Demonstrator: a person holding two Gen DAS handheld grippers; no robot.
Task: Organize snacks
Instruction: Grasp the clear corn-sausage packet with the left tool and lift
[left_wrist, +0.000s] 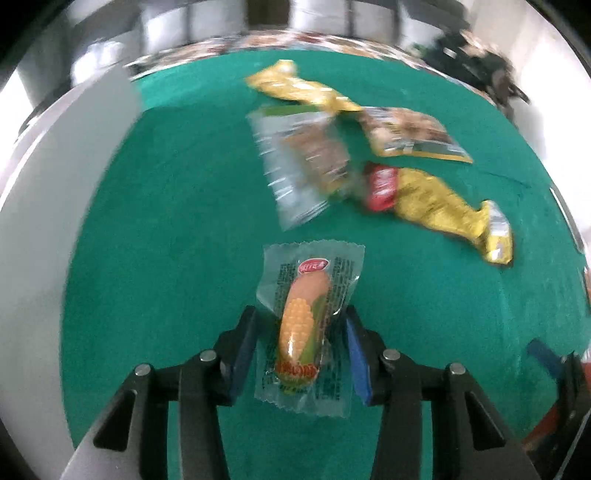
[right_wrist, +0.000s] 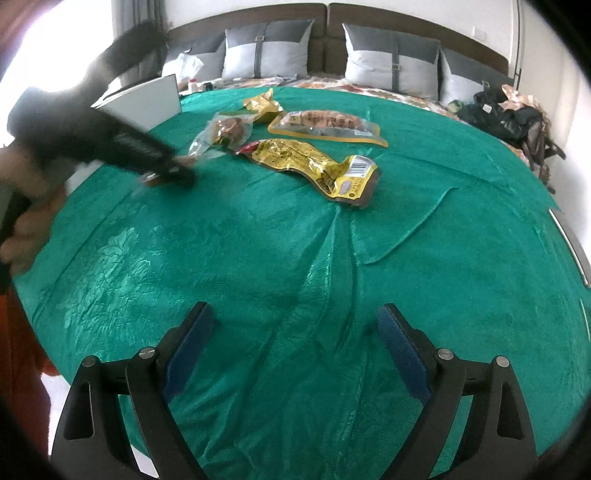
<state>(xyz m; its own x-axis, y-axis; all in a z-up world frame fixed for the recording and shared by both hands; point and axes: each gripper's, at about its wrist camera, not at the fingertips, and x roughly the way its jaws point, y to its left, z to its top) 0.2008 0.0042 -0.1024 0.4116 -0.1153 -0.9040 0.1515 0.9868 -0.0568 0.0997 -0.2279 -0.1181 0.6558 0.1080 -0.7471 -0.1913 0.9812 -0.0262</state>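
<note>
One corn-printed snack packet (left_wrist: 308, 328) with unreadable red label, between closing-in jaws.

light: bright daylight, glare upper left | blur: left wrist view motion-smeared | edges: fisheye curvature, dark corners

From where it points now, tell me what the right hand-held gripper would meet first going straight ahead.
Most likely the bare green blanket: the right hand-held gripper is open, angled down, with nothing between its fingers. The yellow snack packet lies farther along that line, though depth is hard to judge.
</note>
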